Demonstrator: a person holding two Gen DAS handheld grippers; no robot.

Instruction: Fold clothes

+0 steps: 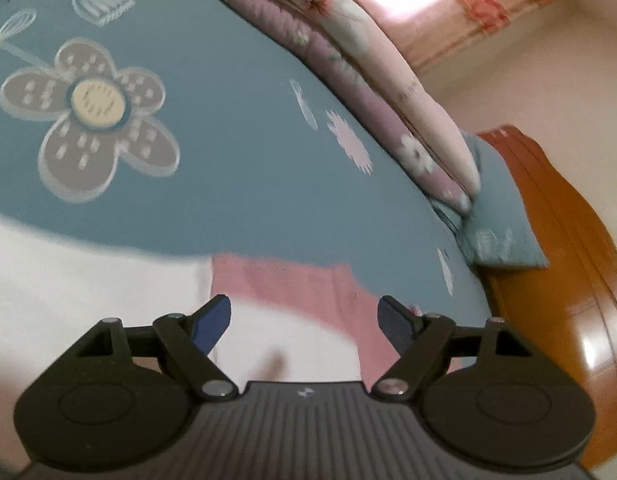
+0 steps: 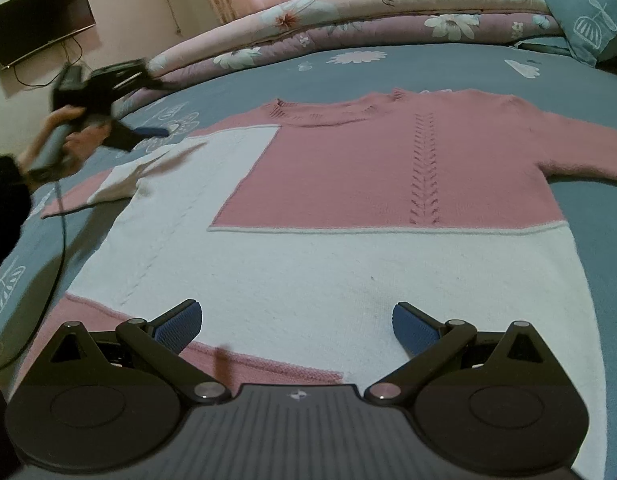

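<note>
A pink and white knitted sweater [image 2: 348, 184] lies flat on the blue bedsheet [image 2: 448, 68], neck toward the far side, one sleeve stretched right and one left. My right gripper [image 2: 296, 328] is open and empty, low over the white hem area. My left gripper [image 1: 304, 320] is open and empty above the sweater's left edge [image 1: 292, 280]. In the right wrist view the left gripper [image 2: 148, 132] is held in a hand above the left shoulder of the sweater.
A folded floral quilt [image 2: 348, 16] lies along the far side of the bed. A blue pillow [image 2: 588, 12] sits at the far right. A wooden headboard [image 1: 556, 248] stands beside it. A wall TV [image 2: 40, 20] hangs at left.
</note>
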